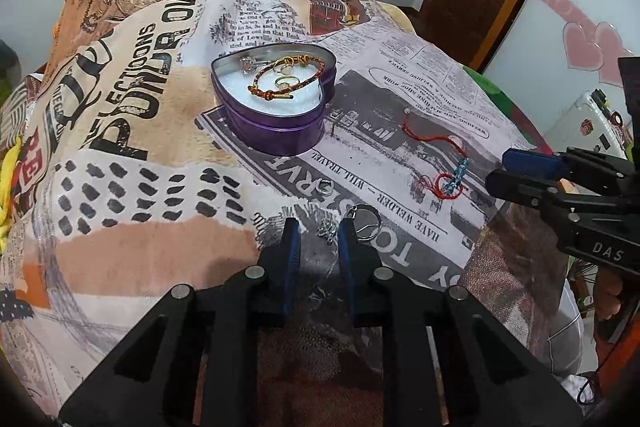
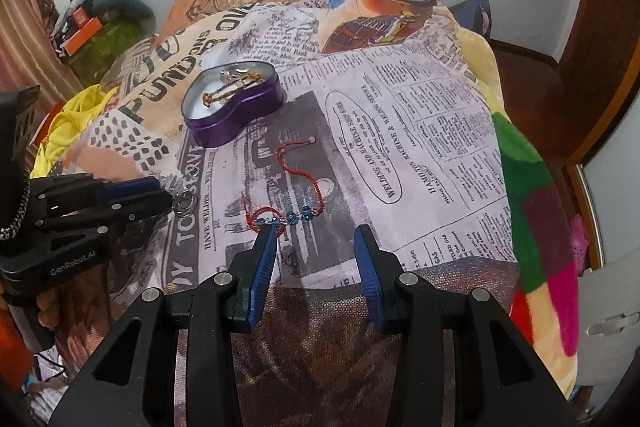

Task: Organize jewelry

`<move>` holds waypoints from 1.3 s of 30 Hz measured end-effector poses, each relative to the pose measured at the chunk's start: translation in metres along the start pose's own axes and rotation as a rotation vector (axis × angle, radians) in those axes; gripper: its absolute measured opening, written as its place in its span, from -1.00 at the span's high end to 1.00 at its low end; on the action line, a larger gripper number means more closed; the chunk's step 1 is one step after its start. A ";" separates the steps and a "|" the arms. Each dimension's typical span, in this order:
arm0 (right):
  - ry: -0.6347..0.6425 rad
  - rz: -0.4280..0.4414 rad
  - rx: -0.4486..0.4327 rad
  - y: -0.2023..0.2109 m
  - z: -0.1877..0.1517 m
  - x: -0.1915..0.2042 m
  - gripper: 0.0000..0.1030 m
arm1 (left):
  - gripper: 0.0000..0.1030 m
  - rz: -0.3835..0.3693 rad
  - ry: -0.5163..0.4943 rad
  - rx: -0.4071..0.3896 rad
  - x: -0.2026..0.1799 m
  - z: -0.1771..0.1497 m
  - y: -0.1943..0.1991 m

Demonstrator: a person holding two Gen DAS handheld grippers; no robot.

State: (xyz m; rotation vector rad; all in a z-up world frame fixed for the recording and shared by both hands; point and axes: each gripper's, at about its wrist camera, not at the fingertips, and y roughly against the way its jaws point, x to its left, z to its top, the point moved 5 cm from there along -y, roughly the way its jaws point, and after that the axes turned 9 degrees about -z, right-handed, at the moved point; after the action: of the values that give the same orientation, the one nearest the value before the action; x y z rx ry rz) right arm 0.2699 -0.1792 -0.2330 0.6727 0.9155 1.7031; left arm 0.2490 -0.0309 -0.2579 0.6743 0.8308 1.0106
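Gold bracelet sitting inside the heart tin; nearer us, left gripper gaping around the silver charm, right gripper gaping over the red bracelet, both waiting.

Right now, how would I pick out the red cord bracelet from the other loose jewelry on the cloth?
Start at the purple heart-shaped tin on the newspaper-print cloth. On the dark printed photo just nearer the camera lies the red cord bracelet, trailing down to the right tongs. It is the only loose piece with a red string and blue beads; the small ring and keyring are plain metal.
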 end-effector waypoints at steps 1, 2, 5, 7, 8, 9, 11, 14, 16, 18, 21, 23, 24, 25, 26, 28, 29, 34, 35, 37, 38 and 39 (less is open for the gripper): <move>-0.002 0.001 0.002 -0.001 0.001 0.000 0.29 | 0.64 -0.001 -0.003 0.001 0.000 0.001 -0.001; -0.005 0.003 0.004 -0.003 0.001 0.000 0.29 | 0.64 -0.001 -0.006 0.001 -0.001 0.002 -0.003; -0.016 0.021 0.009 -0.005 0.003 -0.001 0.29 | 0.64 0.000 -0.018 0.002 -0.002 0.003 -0.006; -0.018 0.033 0.009 -0.006 0.005 0.000 0.29 | 0.70 0.002 -0.019 -0.002 -0.002 0.003 -0.008; -0.017 0.037 0.009 -0.007 0.005 0.002 0.29 | 0.81 0.004 -0.018 -0.003 -0.002 0.003 -0.008; -0.016 0.043 0.010 -0.008 0.006 0.004 0.29 | 0.83 0.004 -0.014 -0.005 -0.001 0.003 -0.008; -0.011 0.057 0.014 -0.010 0.006 0.008 0.29 | 0.83 -0.008 -0.002 -0.009 0.000 0.004 -0.008; 0.005 0.064 0.013 -0.014 0.007 0.016 0.29 | 0.83 -0.014 0.007 -0.011 0.001 0.004 -0.006; 0.010 0.069 0.011 -0.015 0.007 0.020 0.29 | 0.83 -0.022 0.010 -0.010 0.001 0.003 -0.005; 0.010 0.073 0.011 -0.018 0.008 0.023 0.29 | 0.83 -0.028 0.015 -0.011 0.002 0.003 -0.003; 0.027 0.077 0.010 -0.021 0.008 0.028 0.29 | 0.83 -0.035 0.029 -0.020 0.004 0.003 0.002; 0.045 0.064 -0.001 -0.022 0.008 0.032 0.32 | 0.83 -0.036 0.035 -0.026 0.005 0.003 0.005; 0.055 0.057 -0.005 -0.023 0.008 0.034 0.38 | 0.83 -0.036 0.036 -0.029 0.006 0.004 0.006; 0.064 0.053 -0.007 -0.023 0.007 0.036 0.51 | 0.83 -0.035 0.036 -0.033 0.006 0.004 0.009; 0.068 0.053 -0.008 -0.024 0.007 0.037 0.65 | 0.83 -0.034 0.035 -0.036 0.006 0.004 0.010; 0.068 0.053 -0.013 -0.025 0.008 0.038 0.69 | 0.83 -0.033 0.033 -0.044 0.005 0.005 0.014; 0.069 0.051 -0.016 -0.025 0.008 0.038 0.73 | 0.83 -0.034 0.033 -0.048 0.005 0.006 0.016; 0.078 0.046 -0.020 -0.022 0.008 0.040 0.87 | 0.83 -0.030 0.028 -0.075 0.004 0.012 0.029; 0.078 0.047 -0.020 -0.020 0.007 0.041 0.87 | 0.83 -0.029 0.028 -0.080 0.004 0.013 0.032; 0.075 0.047 -0.024 -0.018 0.007 0.041 0.87 | 0.83 -0.027 0.027 -0.094 0.003 0.015 0.038; 0.073 0.047 -0.028 -0.016 0.008 0.041 0.87 | 0.83 -0.027 0.027 -0.100 0.003 0.016 0.041; 0.069 0.047 -0.032 -0.013 0.008 0.040 0.87 | 0.83 -0.026 0.026 -0.106 0.003 0.017 0.044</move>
State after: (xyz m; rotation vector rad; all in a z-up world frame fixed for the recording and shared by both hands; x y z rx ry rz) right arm 0.2714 -0.1369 -0.2394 0.6219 0.9244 1.7886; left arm 0.2443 -0.0130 -0.2139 0.5595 0.8007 1.0346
